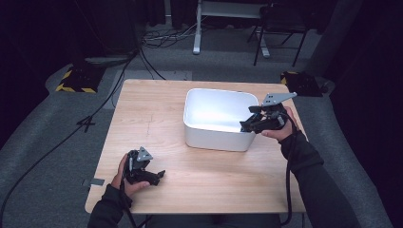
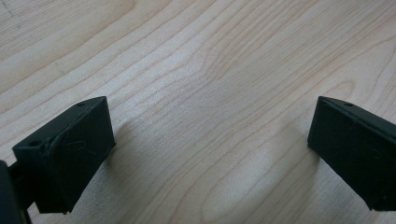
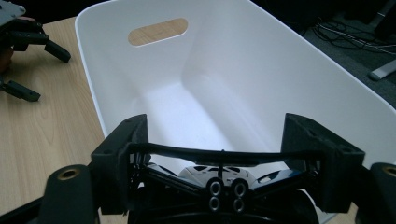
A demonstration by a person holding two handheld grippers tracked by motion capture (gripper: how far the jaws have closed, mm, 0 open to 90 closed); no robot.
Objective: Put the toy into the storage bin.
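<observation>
A pale wooden table (image 1: 157, 118) is set on grey carpet in a dark room, with a white rounded plastic tub (image 1: 216, 118) at its one o'clock area.

The left gripper (image 1: 157, 175) is held low at seven o'clock, jaws spread wide over bare wood. The right gripper (image 1: 244, 126) is angled into the tub's three o'clock rim, jaws released, nothing grasped.

I see the bin (image 1: 216, 137) on the table (image 1: 142, 114), right of centre; my left gripper (image 1: 154, 176) sits near the front-left.
</observation>
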